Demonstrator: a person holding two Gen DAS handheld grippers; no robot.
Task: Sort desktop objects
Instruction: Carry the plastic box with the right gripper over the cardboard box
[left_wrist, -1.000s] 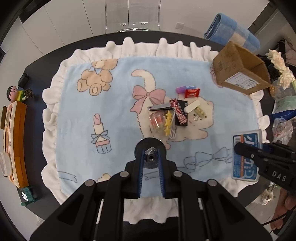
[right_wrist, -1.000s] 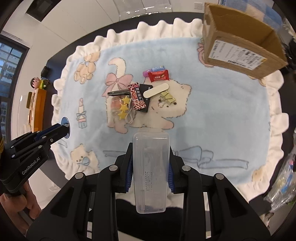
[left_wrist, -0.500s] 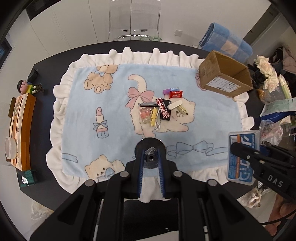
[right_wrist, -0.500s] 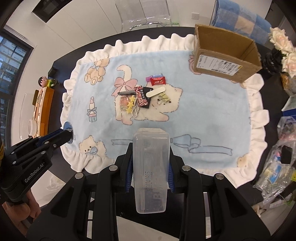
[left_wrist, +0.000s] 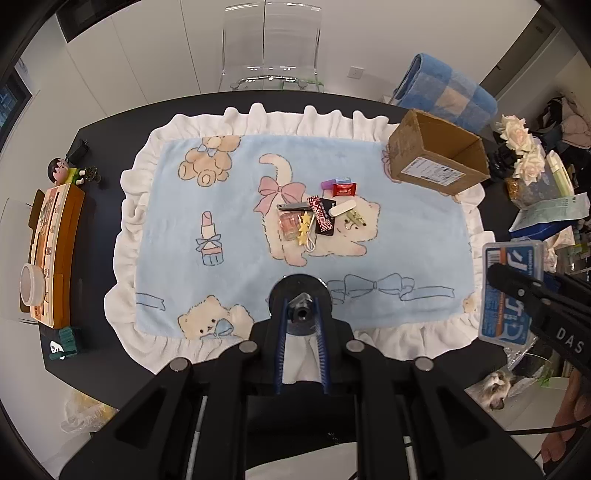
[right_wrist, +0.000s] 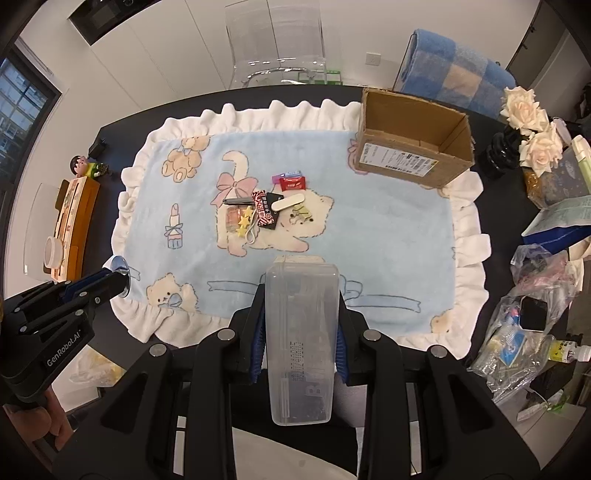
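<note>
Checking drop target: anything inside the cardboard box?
The cardboard box shows only bare inner walls in the right wrist view. Its near wall hides the floor, so contents low down cannot be ruled out.

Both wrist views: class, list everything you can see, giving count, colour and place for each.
Blanket: 1, blue with white frill, on the black table.
Box: 1, brown, open, blanket's far right corner.
Small items pile: several, mixed colours, blanket centre.
Roses: 2 or more, cream, right of box.
Chair: 1, clear, beyond the table.
Organiser: 1, wooden, table's left edge.
Cat: 1, grey-white, lower right.
Left gripper: shut on a round metal knob.
Right gripper: shut on a clear case.
</note>
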